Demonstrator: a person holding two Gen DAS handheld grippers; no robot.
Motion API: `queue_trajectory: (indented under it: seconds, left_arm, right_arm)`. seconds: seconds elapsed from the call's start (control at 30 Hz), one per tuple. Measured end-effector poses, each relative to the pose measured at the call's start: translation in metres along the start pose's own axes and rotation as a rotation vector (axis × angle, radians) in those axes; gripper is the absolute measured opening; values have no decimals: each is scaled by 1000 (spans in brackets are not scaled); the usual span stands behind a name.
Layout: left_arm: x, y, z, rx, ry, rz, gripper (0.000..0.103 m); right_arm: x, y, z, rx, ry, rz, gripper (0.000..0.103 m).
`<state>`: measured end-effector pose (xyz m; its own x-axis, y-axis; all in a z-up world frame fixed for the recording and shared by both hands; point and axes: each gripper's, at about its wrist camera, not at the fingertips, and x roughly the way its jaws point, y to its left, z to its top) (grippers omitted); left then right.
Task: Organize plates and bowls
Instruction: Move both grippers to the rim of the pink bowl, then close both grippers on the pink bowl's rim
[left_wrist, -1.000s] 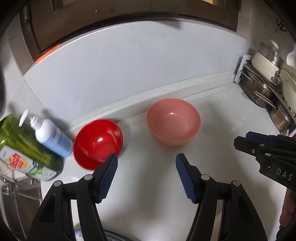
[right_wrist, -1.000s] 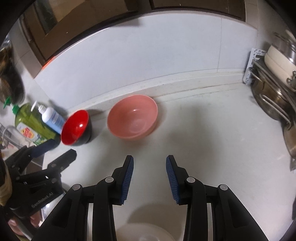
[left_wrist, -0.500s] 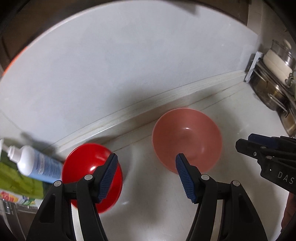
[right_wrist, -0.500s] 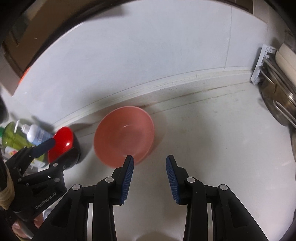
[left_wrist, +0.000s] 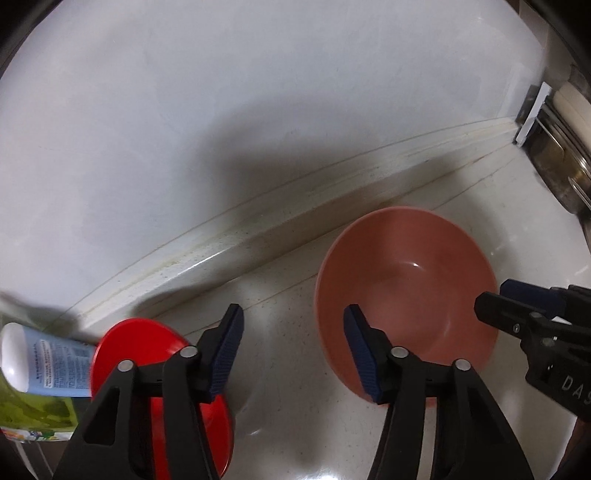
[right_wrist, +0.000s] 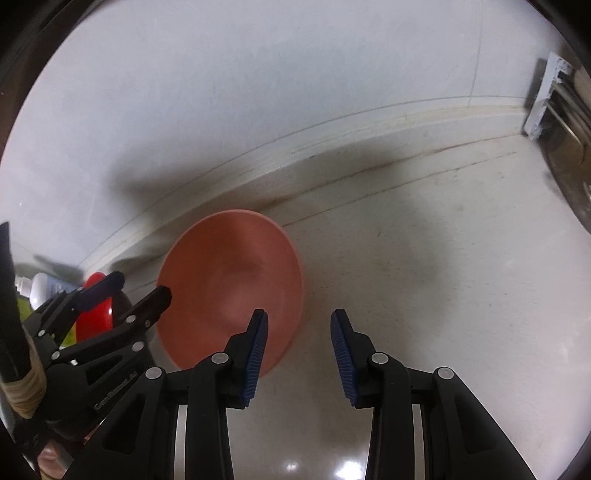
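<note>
Both grippers are pointed steeply down, side by side. The left gripper (left_wrist: 291, 349) has just been closing, with nothing between its jaws. The right gripper (right_wrist: 298, 354) is held partly open and empty.

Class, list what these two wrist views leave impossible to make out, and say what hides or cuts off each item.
- Red bowl: left view, near side behind the left gripper; right view, mostly behind the same gripper.
- Blue-labelled bottle: label print too small; top cut off by the edge.
- Pots: cut off at the right edge.
- Pink bowl: rim motion-blurred.
</note>
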<state>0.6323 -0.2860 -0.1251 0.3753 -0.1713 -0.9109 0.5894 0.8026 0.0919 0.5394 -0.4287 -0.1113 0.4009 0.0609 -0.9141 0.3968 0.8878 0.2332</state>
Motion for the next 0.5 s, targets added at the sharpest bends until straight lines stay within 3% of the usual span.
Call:
queue_trajectory:
  seconds: [0.33, 0.5]
  left_arm:
    - [14, -8, 7, 6, 48, -52, 12]
    - [14, -11, 7, 10, 48, -48, 9]
  right_arm:
    - [14, -2, 7, 13, 37, 12, 17]
    - [14, -4, 8, 25, 34, 10, 12]
